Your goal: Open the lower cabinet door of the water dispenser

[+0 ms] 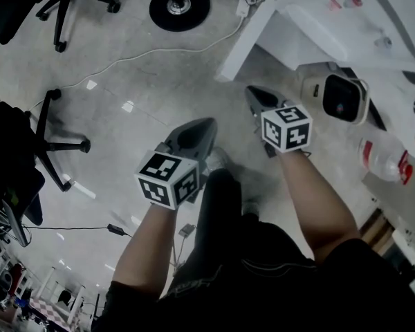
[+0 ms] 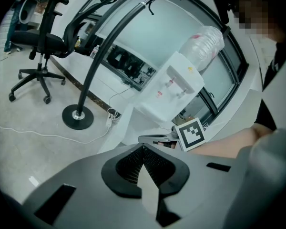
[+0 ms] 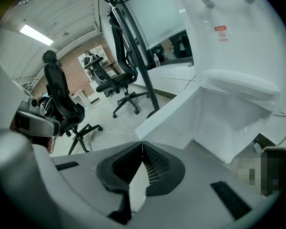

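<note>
Grey left claw [image 1: 209,123] and right claw [image 1: 251,90], both closed, empty, pointing forward and down

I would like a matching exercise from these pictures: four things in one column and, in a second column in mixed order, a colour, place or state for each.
Things:
1. door
2. stand base
3. right gripper
4. jug

Descriptions:
A. black, round
B. shut, nothing held
C. swung open
D. on top of the dispenser

Pairs: 1-C, 2-A, 3-B, 4-D
</note>
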`<state>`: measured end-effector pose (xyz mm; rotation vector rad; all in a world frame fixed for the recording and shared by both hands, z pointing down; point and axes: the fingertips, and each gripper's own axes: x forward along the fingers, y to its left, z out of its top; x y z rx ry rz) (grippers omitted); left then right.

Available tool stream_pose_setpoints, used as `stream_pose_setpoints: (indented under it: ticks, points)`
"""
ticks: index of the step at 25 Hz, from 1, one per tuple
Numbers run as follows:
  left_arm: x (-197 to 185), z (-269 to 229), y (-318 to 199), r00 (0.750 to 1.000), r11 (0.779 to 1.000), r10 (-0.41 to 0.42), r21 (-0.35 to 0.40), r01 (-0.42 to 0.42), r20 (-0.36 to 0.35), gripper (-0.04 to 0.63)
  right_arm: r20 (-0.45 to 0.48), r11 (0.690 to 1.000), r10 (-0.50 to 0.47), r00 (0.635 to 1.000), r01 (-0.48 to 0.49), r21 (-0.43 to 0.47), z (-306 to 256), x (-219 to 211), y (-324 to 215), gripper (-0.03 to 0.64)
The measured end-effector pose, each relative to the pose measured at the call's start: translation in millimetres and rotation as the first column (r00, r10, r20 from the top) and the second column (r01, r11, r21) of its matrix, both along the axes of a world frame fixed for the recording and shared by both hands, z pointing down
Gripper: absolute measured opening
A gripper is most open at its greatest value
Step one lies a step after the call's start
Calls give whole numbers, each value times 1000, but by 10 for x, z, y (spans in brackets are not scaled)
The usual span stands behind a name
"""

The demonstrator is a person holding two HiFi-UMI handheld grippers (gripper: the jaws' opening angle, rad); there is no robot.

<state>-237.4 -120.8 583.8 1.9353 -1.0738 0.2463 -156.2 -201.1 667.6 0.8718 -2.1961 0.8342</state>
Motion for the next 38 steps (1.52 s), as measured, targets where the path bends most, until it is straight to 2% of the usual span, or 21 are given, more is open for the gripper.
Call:
stream_pose_setpoints:
  ticks: [4,9,12,15,20,24,28,32,35,38]
  points:
    - [230,-297,119,1000,999,23,46,-23,-5,-2,37,997,-42,998,39,67,-407,191,221,14]
    - [531,-740,378,999,994,38,108,-35,-25,0,161,994,-73,984,58,96,-1148,461,673,14]
    - [782,-1107,628,998,985,61,161,-57,-24,0,203,986,-131,970,106,127,-1710,640,1062,14]
    - [1065,-1527,919,996,974,91,210,-86,-13,0,228,964,-215,950,169,203,-2326,823,1437,14]
    - [1618,-2445,1495,983,926,181,336,-172,5,-1,277,926,-315,908,230,299,-3367,1236,2127,14]
    - [1967,-3276,1925,979,886,206,425,-184,-7,0,334,909,-361,871,249,333,-4139,1542,2727,14]
    - [2336,-3999,2318,968,846,249,491,-209,-18,0,349,874,-399,848,237,425,-4890,1843,3152,14]
    - [2628,-4691,2685,962,818,269,537,-206,-41,0,377,843,-417,827,198,500,-5623,2143,3534,14]
    - [2678,-5130,2921,969,806,245,561,-186,-31,0,404,841,-420,813,182,509,-6072,2296,3774,14]
    - [2767,-5478,3094,965,788,262,581,-205,-16,-1,432,836,-435,790,177,519,-6463,2421,3941,14]
